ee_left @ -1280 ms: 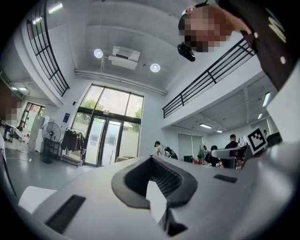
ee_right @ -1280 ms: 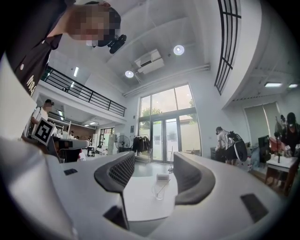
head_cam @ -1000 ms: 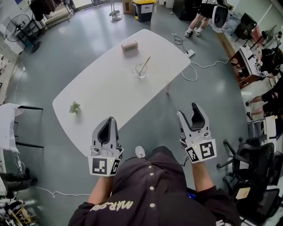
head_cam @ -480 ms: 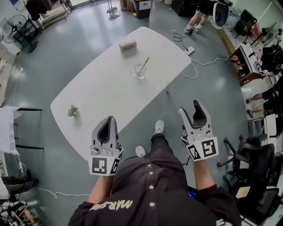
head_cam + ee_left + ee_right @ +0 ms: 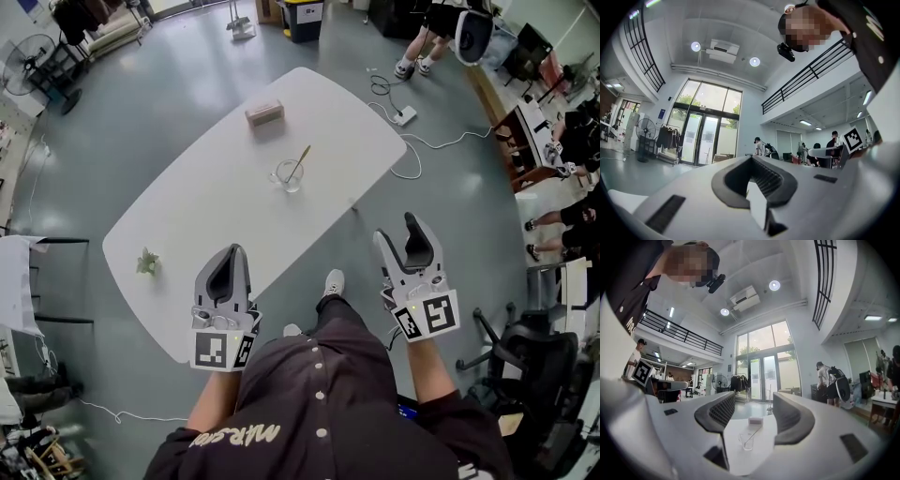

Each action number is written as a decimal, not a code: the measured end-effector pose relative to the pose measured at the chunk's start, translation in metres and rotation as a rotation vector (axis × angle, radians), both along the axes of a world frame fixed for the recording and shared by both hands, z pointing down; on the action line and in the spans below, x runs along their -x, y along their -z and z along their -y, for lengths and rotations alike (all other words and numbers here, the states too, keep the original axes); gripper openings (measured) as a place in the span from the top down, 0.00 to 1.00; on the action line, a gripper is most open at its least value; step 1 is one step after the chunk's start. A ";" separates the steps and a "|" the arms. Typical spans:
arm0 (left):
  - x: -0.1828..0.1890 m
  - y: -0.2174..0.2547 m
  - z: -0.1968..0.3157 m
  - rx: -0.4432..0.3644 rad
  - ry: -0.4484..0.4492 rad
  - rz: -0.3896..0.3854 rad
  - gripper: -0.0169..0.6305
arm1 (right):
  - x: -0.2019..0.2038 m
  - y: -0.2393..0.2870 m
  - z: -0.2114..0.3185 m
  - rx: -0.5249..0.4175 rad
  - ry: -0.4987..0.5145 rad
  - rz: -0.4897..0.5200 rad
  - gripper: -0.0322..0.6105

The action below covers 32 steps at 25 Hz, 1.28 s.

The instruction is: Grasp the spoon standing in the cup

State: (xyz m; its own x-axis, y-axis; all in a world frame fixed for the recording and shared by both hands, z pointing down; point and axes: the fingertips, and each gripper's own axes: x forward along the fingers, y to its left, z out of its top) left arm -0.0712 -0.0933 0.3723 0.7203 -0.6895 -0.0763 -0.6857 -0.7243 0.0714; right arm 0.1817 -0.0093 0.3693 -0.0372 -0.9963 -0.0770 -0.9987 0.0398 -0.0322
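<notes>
A clear glass cup (image 5: 288,176) stands near the middle of the white table (image 5: 216,197), with a gold-coloured spoon (image 5: 299,163) leaning in it, handle up to the right. Both grippers hang well short of the table, close to the person's body. My left gripper (image 5: 229,255) has its jaws together and holds nothing; its own view shows only the room beyond the left gripper (image 5: 754,161). My right gripper (image 5: 407,236) is open and empty. Between the jaws of the right gripper (image 5: 752,404) I see the cup (image 5: 745,441) and the spoon (image 5: 753,434) far ahead.
A small tan box (image 5: 264,114) lies on the table beyond the cup, and a small green plant (image 5: 147,262) sits at its left end. A cable and power strip (image 5: 405,116) lie on the floor to the right. An office chair (image 5: 534,352) stands at the right. People stand at the far right.
The person has stepped toward the table, so the cup and table sit lower and nearer in the head view. Both grippers keep their pose and jaw state.
</notes>
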 end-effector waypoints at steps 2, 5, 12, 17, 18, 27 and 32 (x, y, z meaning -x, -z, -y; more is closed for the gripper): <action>-0.013 0.001 0.010 -0.001 0.010 0.002 0.96 | -0.014 -0.002 0.013 0.012 0.006 -0.001 0.58; -0.033 0.005 0.027 -0.006 0.023 0.004 0.96 | -0.034 -0.003 0.036 0.023 0.025 -0.006 0.58; -0.058 0.017 0.067 -0.002 0.099 0.014 0.96 | -0.060 0.006 0.094 0.027 0.105 0.018 0.58; -0.075 0.013 0.081 0.017 0.162 0.028 0.96 | -0.072 -0.010 0.127 0.081 0.192 0.066 0.58; -0.078 0.012 0.083 0.021 0.174 0.032 0.96 | -0.072 -0.014 0.133 0.093 0.212 0.073 0.58; -0.069 -0.003 0.086 0.052 0.269 0.081 0.96 | -0.049 -0.055 0.185 0.223 0.379 0.107 0.58; -0.047 -0.013 0.103 0.073 0.291 0.077 0.96 | -0.025 -0.075 0.215 0.293 0.445 0.081 0.58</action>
